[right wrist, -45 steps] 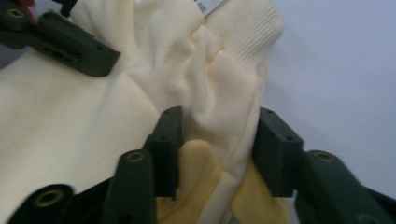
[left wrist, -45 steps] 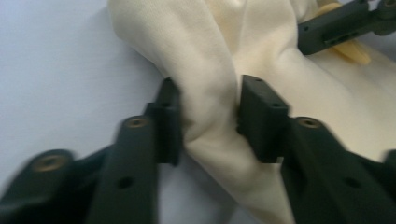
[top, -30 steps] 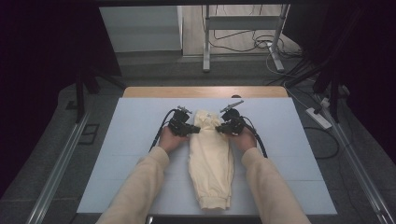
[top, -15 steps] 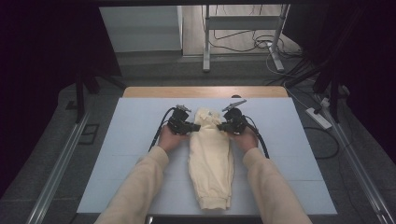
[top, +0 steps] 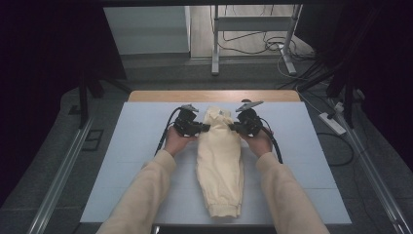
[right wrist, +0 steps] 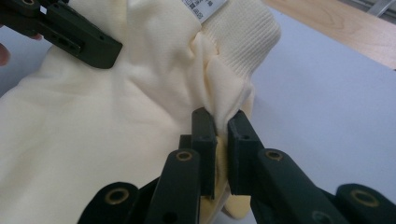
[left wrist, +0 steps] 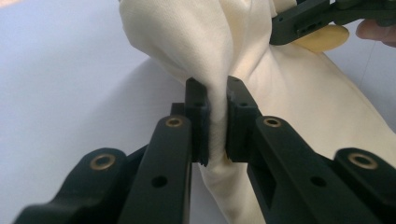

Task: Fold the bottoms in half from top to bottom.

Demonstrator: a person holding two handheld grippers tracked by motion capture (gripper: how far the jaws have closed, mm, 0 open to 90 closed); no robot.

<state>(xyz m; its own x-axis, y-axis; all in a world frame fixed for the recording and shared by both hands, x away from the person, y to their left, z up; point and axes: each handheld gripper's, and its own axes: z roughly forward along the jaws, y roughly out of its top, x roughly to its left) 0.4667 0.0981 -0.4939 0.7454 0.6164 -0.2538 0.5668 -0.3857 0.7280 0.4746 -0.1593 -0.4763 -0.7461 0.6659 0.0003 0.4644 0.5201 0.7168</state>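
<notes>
Garment (top: 220, 165) lay lengthwise at desk (top: 122, 161) middle; left claw (top: 206, 128) at garment's far left edge, right claw (top: 232, 128) at far right.

a pale blue sheet (top: 122, 161) covers the table in the middle of the frame, a strip of bare wood (top: 160, 96) showing along its upper edge. a cream garment (top: 219, 170) lies lengthwise at centre.

Cream garment (top: 220, 161), black grippers w/ brass rivets, pale blue table (top: 122, 161).
</notes>
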